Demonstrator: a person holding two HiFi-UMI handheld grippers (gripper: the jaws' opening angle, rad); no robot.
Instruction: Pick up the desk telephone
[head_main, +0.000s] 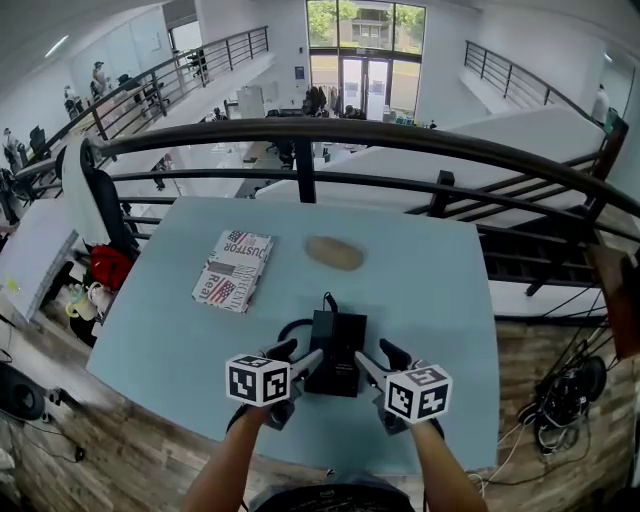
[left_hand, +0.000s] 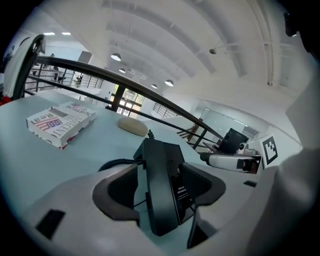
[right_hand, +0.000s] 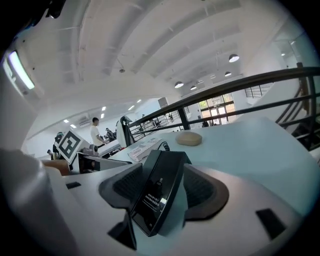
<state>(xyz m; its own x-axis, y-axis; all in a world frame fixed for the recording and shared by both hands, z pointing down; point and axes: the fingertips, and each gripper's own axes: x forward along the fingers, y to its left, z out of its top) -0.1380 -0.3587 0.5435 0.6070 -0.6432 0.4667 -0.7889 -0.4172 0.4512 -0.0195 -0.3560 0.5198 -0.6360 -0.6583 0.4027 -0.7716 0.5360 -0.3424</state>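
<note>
The black desk telephone (head_main: 336, 352) lies on the pale blue table (head_main: 430, 290), near its front edge, with a coiled cord (head_main: 291, 328) at its left side. My left gripper (head_main: 296, 355) stands open just left of the phone, jaws angled toward it. My right gripper (head_main: 378, 357) mirrors it on the right and is open too. In the left gripper view the telephone (left_hand: 162, 190) shows between the two dark pads (left_hand: 117, 192) with gaps on both sides. The right gripper view shows the telephone (right_hand: 160, 192) framed the same way, untouched by its pads (right_hand: 202, 192).
A printed book (head_main: 234, 270) lies on the table's left part and a beige oval object (head_main: 334, 253) sits beyond the phone. A dark metal railing (head_main: 400, 140) runs behind the table. A chair with a red bag (head_main: 108, 265) stands left; cables (head_main: 565, 400) lie on the floor at the right.
</note>
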